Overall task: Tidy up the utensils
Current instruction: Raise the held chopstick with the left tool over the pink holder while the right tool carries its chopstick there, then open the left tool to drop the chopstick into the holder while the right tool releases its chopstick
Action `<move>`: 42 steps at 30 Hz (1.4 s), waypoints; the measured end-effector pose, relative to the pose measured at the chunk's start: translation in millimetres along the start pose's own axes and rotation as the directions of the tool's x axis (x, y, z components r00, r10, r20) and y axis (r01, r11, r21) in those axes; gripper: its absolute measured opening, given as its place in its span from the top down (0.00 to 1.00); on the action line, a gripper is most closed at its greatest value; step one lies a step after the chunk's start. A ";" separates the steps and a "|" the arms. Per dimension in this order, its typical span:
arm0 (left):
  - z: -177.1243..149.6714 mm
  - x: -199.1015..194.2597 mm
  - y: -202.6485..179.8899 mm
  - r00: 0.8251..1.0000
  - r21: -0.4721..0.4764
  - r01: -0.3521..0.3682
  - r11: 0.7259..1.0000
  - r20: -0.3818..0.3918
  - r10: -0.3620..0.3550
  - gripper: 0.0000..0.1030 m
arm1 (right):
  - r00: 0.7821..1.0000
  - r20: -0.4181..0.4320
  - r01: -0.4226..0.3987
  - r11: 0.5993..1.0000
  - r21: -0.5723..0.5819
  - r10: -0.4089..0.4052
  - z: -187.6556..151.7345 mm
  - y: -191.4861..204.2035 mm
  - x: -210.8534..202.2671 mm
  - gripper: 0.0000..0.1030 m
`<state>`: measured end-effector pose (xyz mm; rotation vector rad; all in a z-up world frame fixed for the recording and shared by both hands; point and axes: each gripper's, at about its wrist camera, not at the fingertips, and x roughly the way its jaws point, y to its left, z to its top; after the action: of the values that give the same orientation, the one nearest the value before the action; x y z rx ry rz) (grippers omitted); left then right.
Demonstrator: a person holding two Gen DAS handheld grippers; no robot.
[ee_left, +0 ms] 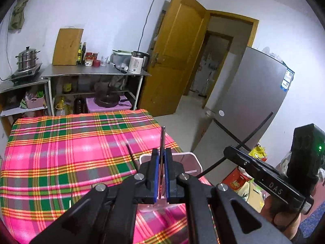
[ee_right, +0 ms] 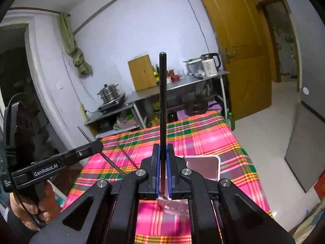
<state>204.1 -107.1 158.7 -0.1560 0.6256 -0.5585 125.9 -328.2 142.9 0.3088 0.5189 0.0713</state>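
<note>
Pink tray (ee_right: 215,158) on plaid counter (ee_left: 61,142): contents hidden. I'm clenching each gripper's jaws on one dark, slender chopstick: left (ee_left: 161,156), right (ee_right: 163,154).

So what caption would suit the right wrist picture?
Right gripper shut on a black chopstick above the plaid tablecloth.

Plaid-covered table (ee_left: 61,152), pale pink tray (ee_left: 193,158), dark chopstick (ee_left: 131,154)
</note>
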 end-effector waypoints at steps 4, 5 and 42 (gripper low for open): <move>4.5 19.5 3.0 1.000 -0.004 -0.002 1.000 -0.010 0.002 0.95 | 1.000 -0.019 0.016 1.000 0.004 -0.016 -0.4 -4.9 16.6 0.95; 2.4 23.3 4.6 1.000 -0.008 -0.002 1.000 -0.018 0.002 0.95 | 0.999 -0.030 0.018 1.000 0.006 -0.018 -3.5 -6.4 20.8 0.95; -60.9 22.9 23.4 0.996 0.014 -0.054 0.998 -0.074 0.055 0.69 | 0.989 -0.136 0.061 0.998 0.011 -0.058 -58.6 -18.9 33.1 0.85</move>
<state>193.7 -98.1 91.0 -0.1065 0.6970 -0.5172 125.2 -325.5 73.1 0.3047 0.6632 0.0304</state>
